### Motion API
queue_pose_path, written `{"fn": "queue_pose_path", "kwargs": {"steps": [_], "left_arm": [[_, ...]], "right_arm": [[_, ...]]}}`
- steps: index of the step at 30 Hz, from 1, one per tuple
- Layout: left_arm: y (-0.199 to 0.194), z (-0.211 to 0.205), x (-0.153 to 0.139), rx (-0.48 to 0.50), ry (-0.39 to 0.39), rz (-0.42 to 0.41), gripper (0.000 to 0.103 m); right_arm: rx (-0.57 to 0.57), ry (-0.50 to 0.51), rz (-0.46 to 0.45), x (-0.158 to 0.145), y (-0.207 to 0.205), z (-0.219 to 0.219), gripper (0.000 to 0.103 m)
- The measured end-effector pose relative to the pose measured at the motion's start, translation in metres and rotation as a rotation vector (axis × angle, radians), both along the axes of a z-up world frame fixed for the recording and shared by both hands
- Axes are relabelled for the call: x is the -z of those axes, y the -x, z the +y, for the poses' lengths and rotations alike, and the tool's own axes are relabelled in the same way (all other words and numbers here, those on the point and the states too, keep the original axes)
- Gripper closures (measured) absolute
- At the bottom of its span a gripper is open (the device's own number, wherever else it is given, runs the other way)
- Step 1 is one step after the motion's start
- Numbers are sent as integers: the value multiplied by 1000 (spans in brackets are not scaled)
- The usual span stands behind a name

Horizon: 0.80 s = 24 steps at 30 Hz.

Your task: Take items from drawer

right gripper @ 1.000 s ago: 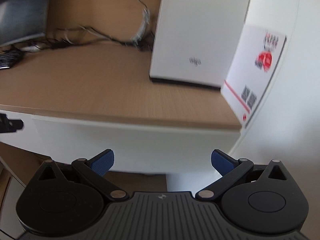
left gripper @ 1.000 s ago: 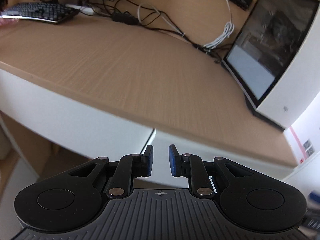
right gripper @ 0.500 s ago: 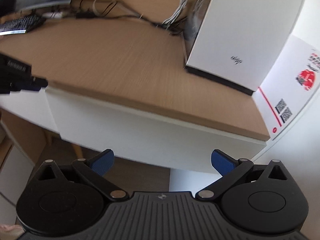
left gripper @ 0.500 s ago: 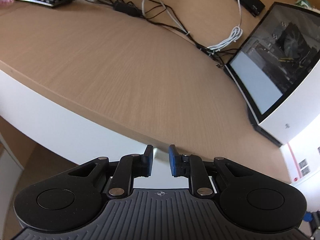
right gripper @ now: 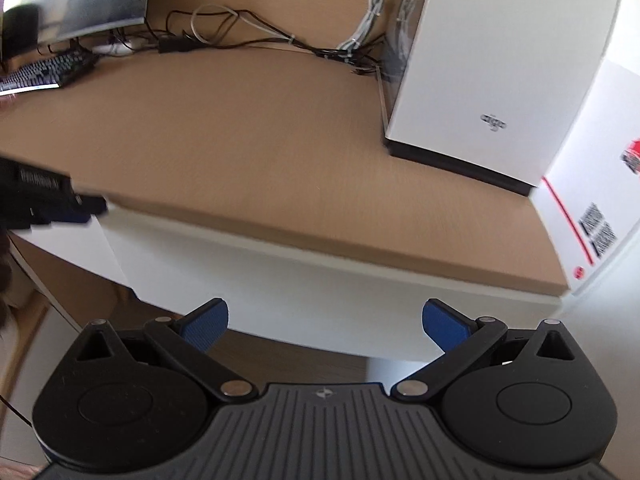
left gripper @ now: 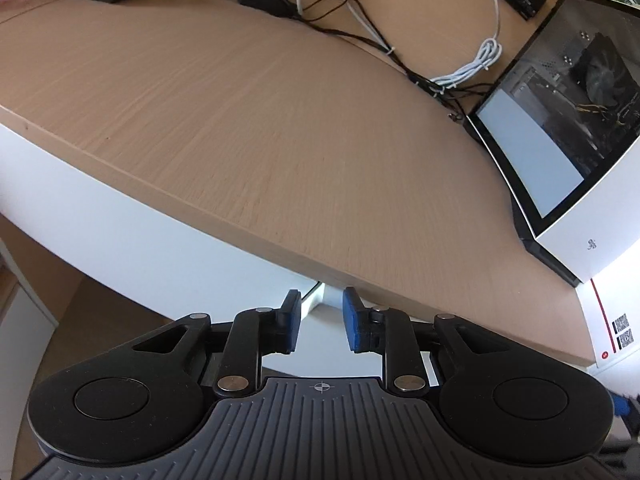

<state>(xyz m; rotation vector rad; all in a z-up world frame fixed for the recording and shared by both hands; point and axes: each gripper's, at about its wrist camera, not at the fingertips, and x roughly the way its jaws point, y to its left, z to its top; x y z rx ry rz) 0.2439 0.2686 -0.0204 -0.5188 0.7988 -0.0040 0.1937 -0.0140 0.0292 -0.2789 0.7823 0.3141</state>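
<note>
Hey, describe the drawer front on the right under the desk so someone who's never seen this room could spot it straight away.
Find the wooden desk with the white computer case at its right end. Just under the desk's front edge, below that case, sits the white drawer front. A thin vertical seam parts it from the white panel on its left, and no handle shows on it.

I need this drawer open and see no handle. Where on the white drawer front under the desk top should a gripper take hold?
Probably its left end. The drawer front is a flat panel tucked under the desk top, with no knob showing. Only the seam beside the neighbouring front offers an edge. Come from the front, one finger into that seam.
</note>
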Motion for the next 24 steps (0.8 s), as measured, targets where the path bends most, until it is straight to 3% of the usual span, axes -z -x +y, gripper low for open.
{"fn": "queue_pose_path", "kwargs": {"steps": [9, 22, 23, 24], "left_arm": [[-8, 2, 1, 46, 23, 13, 77], [-7, 4, 5, 93, 62, 30, 75], [-9, 4, 9, 140, 131, 43, 89], [-10, 0, 15, 182, 209, 62, 88]], "right_arm": [[96, -169, 184, -5, -52, 40, 0], [175, -97, 203, 20, -69, 76, 0], [187, -97, 220, 23, -71, 75, 0], [192, -106, 216, 24, -70, 73, 0]]}}
